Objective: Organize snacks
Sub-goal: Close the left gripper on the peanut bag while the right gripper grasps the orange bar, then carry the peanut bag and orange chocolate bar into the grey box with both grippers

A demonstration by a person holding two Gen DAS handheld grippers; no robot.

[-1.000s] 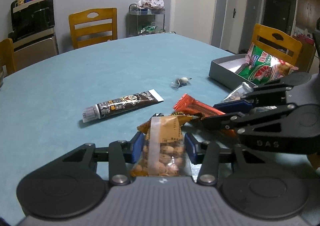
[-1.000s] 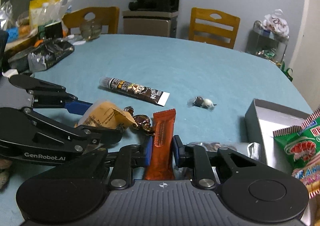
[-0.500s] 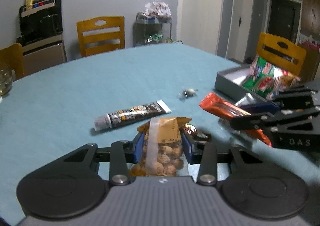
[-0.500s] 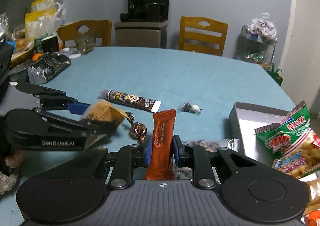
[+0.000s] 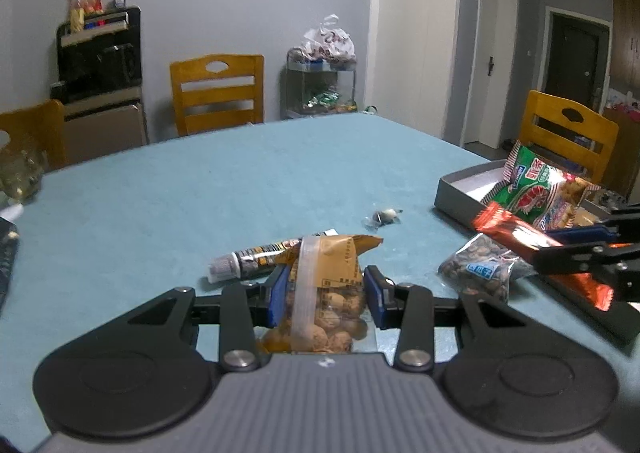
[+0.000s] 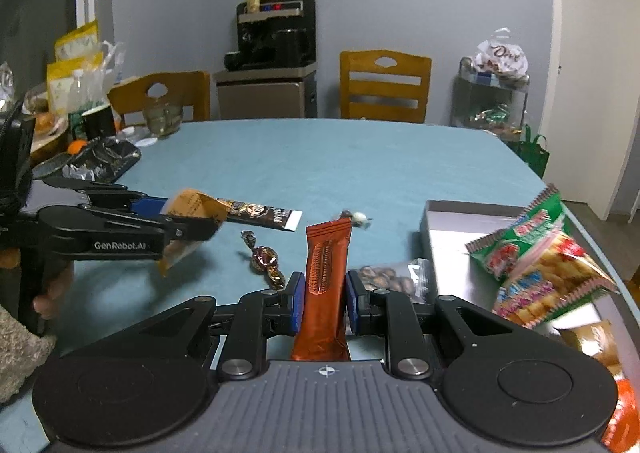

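Observation:
My left gripper (image 5: pixel 323 295) is shut on a clear bag of nuts (image 5: pixel 326 305) with an orange top and holds it above the blue table. It also shows in the right wrist view (image 6: pixel 188 227). My right gripper (image 6: pixel 321 299) is shut on an orange-red snack bar (image 6: pixel 326 285), held upright; the bar shows in the left wrist view (image 5: pixel 516 233) near the grey box (image 5: pixel 460 189). The box holds a green shrimp-chip bag (image 6: pixel 536 253).
On the table lie a dark tube (image 5: pixel 264 257), a small bag of dark nuts (image 5: pixel 476 269), a wrapped candy (image 6: pixel 264 259) and a small black-and-white candy (image 5: pixel 384 215). Wooden chairs (image 5: pixel 218 93) stand around. Bags and a glass (image 6: pixel 162 119) crowd the far left.
Both grippers have lifted with their snacks. The right gripper has moved with the orange bar toward the grey box, uncovering the bag of dark nuts.

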